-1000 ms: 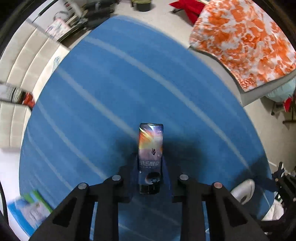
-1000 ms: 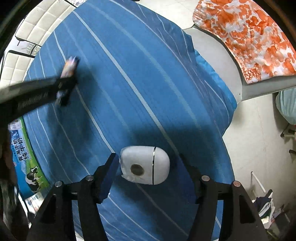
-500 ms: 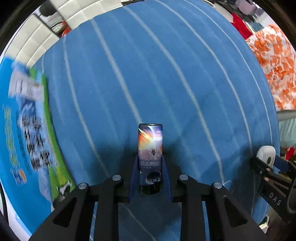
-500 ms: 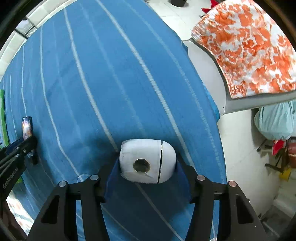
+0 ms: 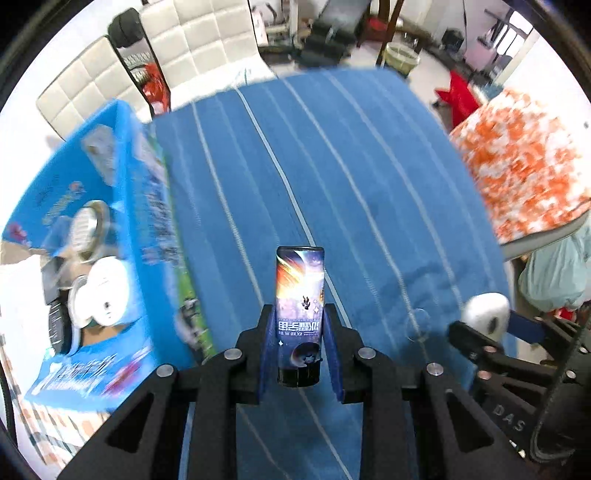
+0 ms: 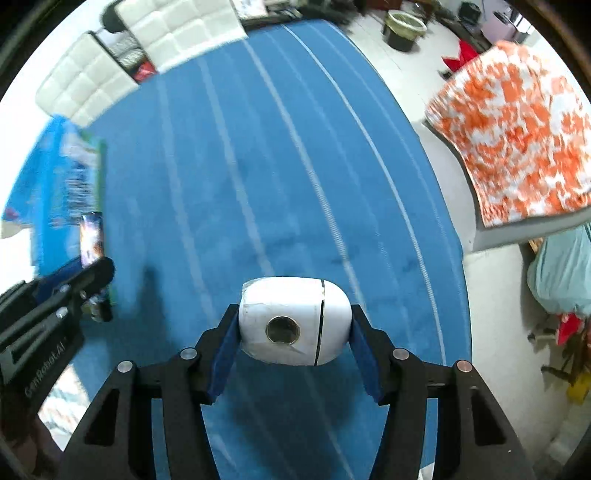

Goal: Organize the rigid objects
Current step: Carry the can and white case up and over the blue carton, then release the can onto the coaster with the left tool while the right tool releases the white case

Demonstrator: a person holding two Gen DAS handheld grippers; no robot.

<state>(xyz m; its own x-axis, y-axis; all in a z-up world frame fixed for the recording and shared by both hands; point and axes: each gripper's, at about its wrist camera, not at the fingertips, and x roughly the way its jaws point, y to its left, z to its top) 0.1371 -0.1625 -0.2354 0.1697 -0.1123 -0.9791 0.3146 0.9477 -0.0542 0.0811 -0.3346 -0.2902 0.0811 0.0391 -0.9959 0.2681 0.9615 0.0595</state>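
Note:
My left gripper point(image 5: 299, 336) is shut on a slim dark can point(image 5: 300, 310) with a space print, held above the blue striped cloth point(image 5: 332, 184). My right gripper point(image 6: 293, 332) is shut on a white egg-shaped device point(image 6: 295, 319) with a round hole in its face. An open blue cardboard box point(image 5: 110, 258) stands at the left of the left wrist view, with white round items and a metal tin inside. The right gripper with the white device point(image 5: 484, 314) shows at the right edge of that view. The left gripper and can point(image 6: 92, 240) appear at the left of the right wrist view, beside the box point(image 6: 62, 177).
White padded chairs point(image 5: 177, 48) stand beyond the table's far edge. An orange-and-white patterned cloth point(image 5: 524, 166) covers a surface to the right. A small clear round object point(image 5: 417, 325) lies on the blue cloth. Clutter and a bin point(image 6: 404, 26) fill the floor behind.
Both grippers have tilted up and lifted with their objects. The blue box has come into fuller view at the left, its inside now visible. The right gripper closed on the white device a second ago.

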